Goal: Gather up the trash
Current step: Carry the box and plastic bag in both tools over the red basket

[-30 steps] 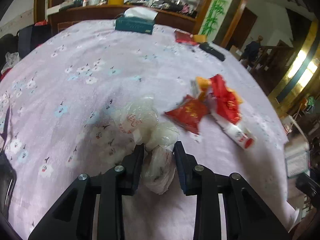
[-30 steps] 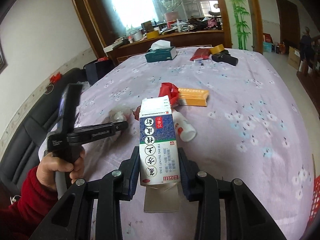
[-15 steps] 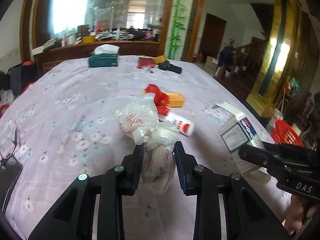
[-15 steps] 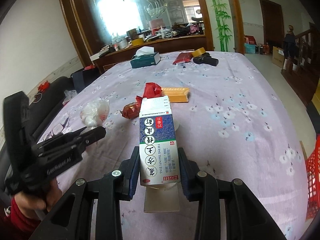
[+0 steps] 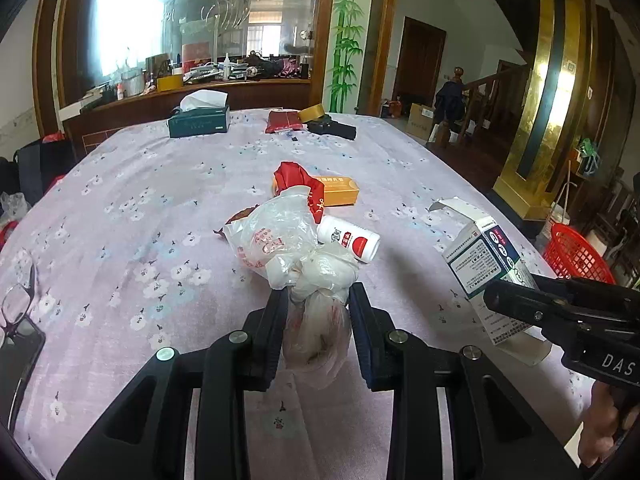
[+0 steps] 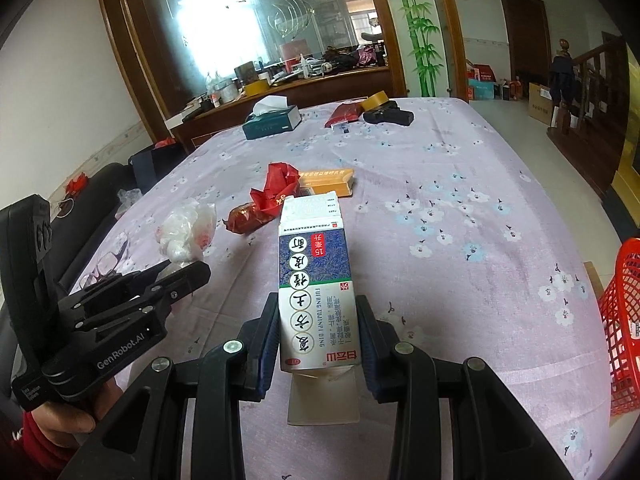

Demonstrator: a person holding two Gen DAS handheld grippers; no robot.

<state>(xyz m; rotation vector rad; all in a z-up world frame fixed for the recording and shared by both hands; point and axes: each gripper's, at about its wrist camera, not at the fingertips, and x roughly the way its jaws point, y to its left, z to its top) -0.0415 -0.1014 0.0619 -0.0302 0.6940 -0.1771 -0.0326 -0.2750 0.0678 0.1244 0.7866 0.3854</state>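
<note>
My left gripper (image 5: pixel 318 300) is shut on a crumpled white plastic bag (image 5: pixel 288 244), held above the flowered tablecloth (image 5: pixel 132 200). The same bag (image 6: pixel 186 232) shows at the left of the right wrist view. My right gripper (image 6: pixel 318 316) is shut on a white-and-blue medicine carton (image 6: pixel 314 272) with its flap open; that carton (image 5: pixel 486 264) also appears at the right of the left wrist view. On the cloth beyond lie a red wrapper (image 6: pixel 276 188), an orange box (image 6: pixel 328 180), a dark red packet (image 6: pixel 248 216) and a white bottle (image 5: pixel 348 238).
A red mesh basket (image 6: pixel 622 320) stands off the table's right edge. At the far end sit a green tissue box (image 5: pixel 199 120), a red pouch (image 5: pixel 282 121), a tape roll (image 5: pixel 313 112) and a black object (image 5: pixel 332 129). Glasses (image 5: pixel 16 304) lie at the left edge.
The left gripper lifted the plastic bag off the cloth and swung right, bringing the right gripper and carton into its view. The right gripper shifted slightly with the carton still held.
</note>
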